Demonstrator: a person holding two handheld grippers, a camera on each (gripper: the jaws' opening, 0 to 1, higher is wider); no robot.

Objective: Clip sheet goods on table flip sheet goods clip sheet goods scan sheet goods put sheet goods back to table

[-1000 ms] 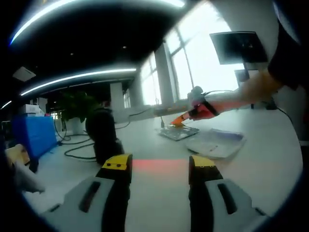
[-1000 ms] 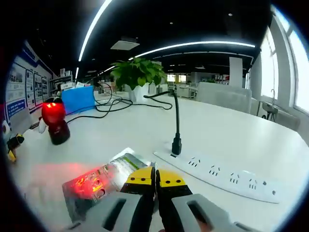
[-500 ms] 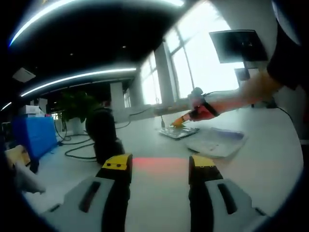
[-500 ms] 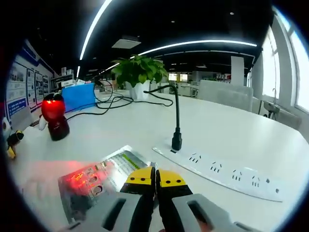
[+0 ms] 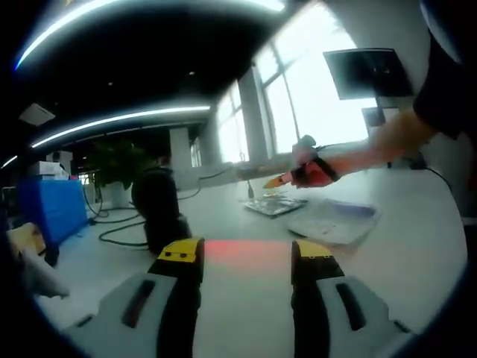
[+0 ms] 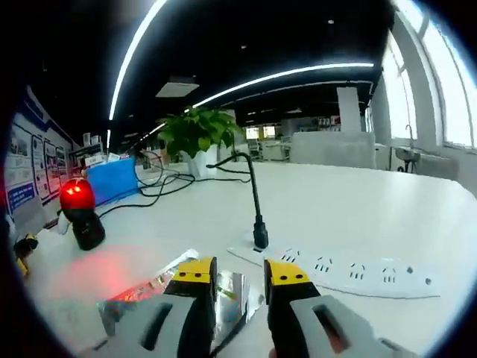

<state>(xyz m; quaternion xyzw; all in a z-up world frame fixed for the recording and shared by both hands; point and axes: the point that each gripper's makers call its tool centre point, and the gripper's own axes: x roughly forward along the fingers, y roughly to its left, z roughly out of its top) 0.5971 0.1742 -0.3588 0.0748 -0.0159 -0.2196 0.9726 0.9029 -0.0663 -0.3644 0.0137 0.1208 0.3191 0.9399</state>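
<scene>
Silvery sheet goods (image 6: 160, 287) flat on the white worktop (image 6: 358, 212), just ahead of the right tongs (image 6: 237, 270) — parted, empty. Left tongs (image 5: 244, 252) parted too, holding nothing. Probably thin, light, floppy, slippery foil — best pinched at an edge.

Sheet goods (image 6: 160, 287) partly hidden behind right hand-held gripper (image 6: 240, 274) jaws

Both views low over the white table (image 5: 417, 246) — facing roughly opposite ways, sharing the scanner (image 6: 80, 216).
</scene>
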